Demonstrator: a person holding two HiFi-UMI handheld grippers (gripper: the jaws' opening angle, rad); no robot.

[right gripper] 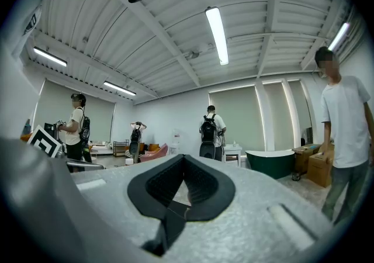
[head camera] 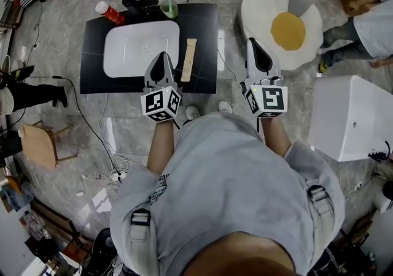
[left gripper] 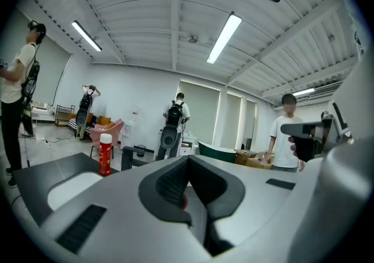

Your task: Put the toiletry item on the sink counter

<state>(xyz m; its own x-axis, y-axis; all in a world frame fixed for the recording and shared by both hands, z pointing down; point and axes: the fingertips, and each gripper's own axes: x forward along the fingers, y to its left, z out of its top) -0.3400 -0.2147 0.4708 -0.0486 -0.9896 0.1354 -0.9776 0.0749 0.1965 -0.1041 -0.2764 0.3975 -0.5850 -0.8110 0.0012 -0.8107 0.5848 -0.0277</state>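
Observation:
A black sink counter [head camera: 202, 29] with a white basin [head camera: 141, 48] stands in front of me in the head view. On it, right of the basin, lies a long beige toiletry item [head camera: 188, 59]. At the counter's back stand a red bottle [head camera: 110, 13], a black faucet [head camera: 140, 2] and a green bottle [head camera: 169, 5]. My left gripper [head camera: 164, 55] hovers shut and empty over the basin's right edge, just left of the beige item. My right gripper [head camera: 253, 42], also shut and empty, is off the counter's right side. The left gripper view shows the red bottle [left gripper: 105, 154] past the shut left gripper [left gripper: 188, 158].
An egg-shaped rug [head camera: 282, 20] lies right of the counter and a white bathtub [head camera: 350, 115] stands further right. A wooden stool [head camera: 40, 146] and cables [head camera: 113, 173] are on the floor at left. Several people stand around the room; a green tub [right gripper: 270, 159] is in the distance.

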